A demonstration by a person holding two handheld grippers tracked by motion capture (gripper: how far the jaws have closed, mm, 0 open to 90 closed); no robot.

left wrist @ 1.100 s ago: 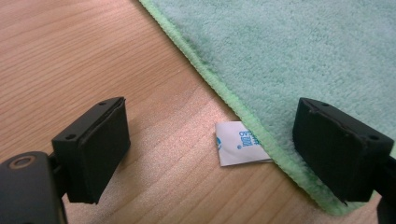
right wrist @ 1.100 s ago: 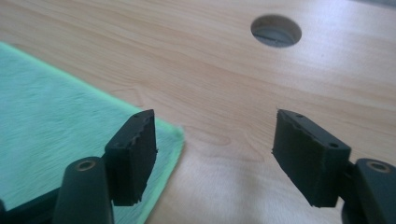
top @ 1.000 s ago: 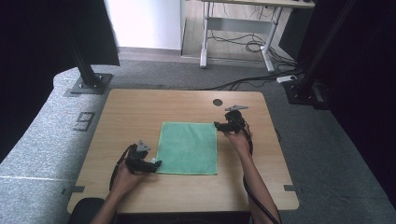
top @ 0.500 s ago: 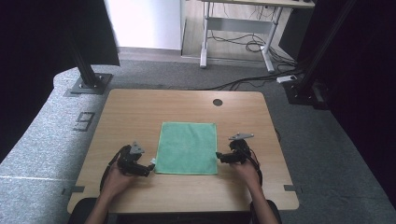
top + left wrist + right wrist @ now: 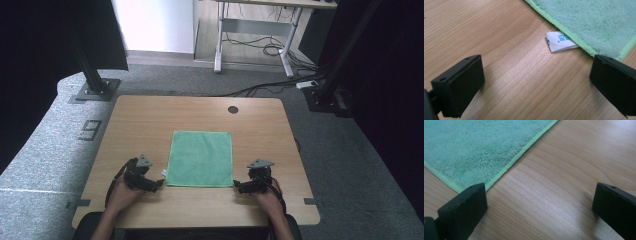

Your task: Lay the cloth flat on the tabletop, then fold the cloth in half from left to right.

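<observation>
A square green cloth (image 5: 201, 158) lies flat on the wooden table (image 5: 145, 120). My left gripper (image 5: 156, 184) rests by the cloth's near left corner, jaws wide apart. In the left gripper view the open left gripper (image 5: 537, 72) stands over bare wood, with the cloth's white label (image 5: 560, 41) and the cloth's hem (image 5: 594, 20) just beyond. My right gripper (image 5: 239, 187) sits at the near right corner. In the right gripper view the open right gripper (image 5: 539, 195) stands over bare wood beside the cloth's edge (image 5: 479, 145). Both pairs of jaws have just been opening, with nothing between them.
A round cable hole (image 5: 233, 109) sits near the table's far edge. Black frame posts (image 5: 92, 75) stand on the grey carpet at both far corners. A desk frame (image 5: 250, 35) and cables lie farther back.
My right gripper has come from the cloth's far right corner down to its near right corner. The left gripper shifted slightly toward the near edge. The cloth lies flat as before.
</observation>
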